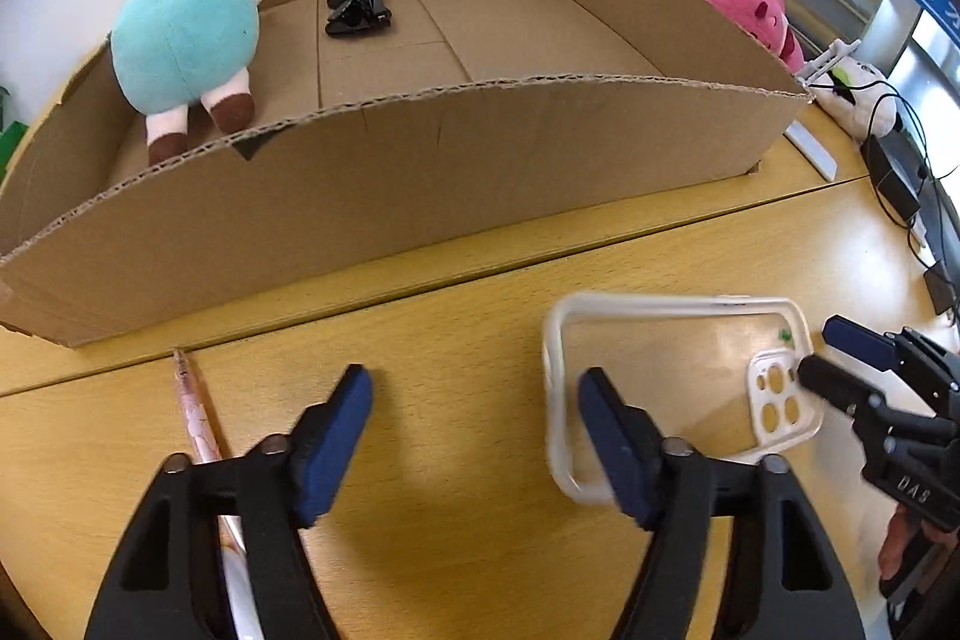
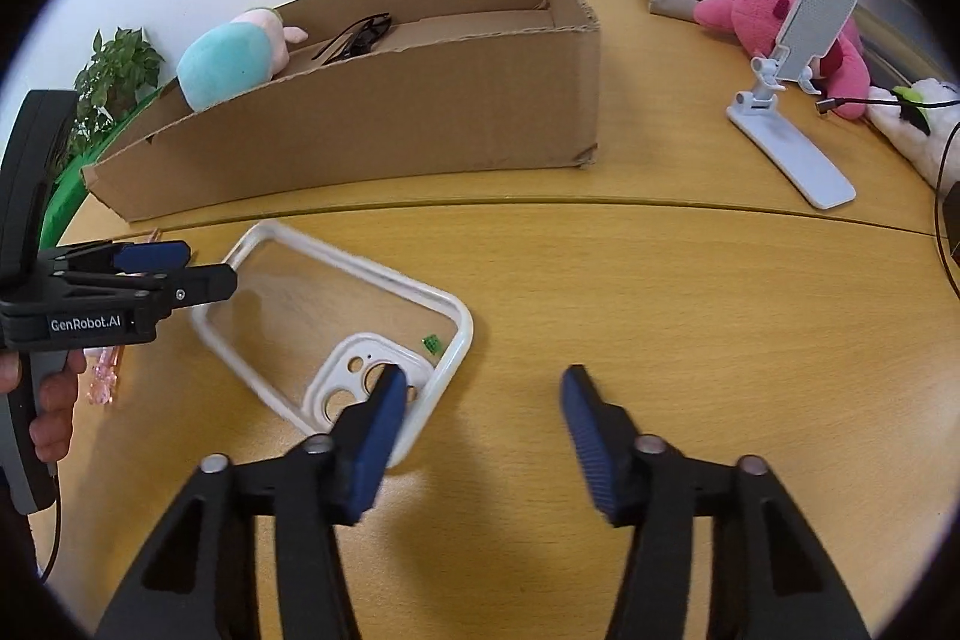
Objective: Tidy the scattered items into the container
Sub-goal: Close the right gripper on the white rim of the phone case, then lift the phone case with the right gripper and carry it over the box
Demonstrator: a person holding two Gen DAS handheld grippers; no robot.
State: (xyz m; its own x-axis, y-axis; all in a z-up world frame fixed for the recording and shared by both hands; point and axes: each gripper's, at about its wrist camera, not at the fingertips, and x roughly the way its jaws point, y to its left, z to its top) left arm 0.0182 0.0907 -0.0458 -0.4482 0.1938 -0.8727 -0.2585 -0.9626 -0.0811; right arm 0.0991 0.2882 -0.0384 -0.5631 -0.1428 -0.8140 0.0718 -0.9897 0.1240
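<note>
A clear phone case [image 1: 678, 388] with a white rim lies flat on the wooden table [image 1: 468, 340]; it also shows in the right wrist view [image 2: 336, 334]. My left gripper [image 1: 474, 418] is open, its right finger over the case's left end. My right gripper [image 2: 480, 412] is open, its left finger over the case's camera corner. A pink pen [image 1: 195, 412] lies left of the case, also seen in the right wrist view [image 2: 105, 376]. The cardboard box [image 1: 420, 160] behind holds a teal plush [image 1: 186, 34] and black glasses [image 1: 357, 7].
A pink plush [image 2: 774, 22], a white phone stand [image 2: 792, 100], a white plush [image 2: 918, 124] and cables [image 1: 912, 148] lie right of the box. A green plant [image 2: 114, 70] stands behind the box's left end.
</note>
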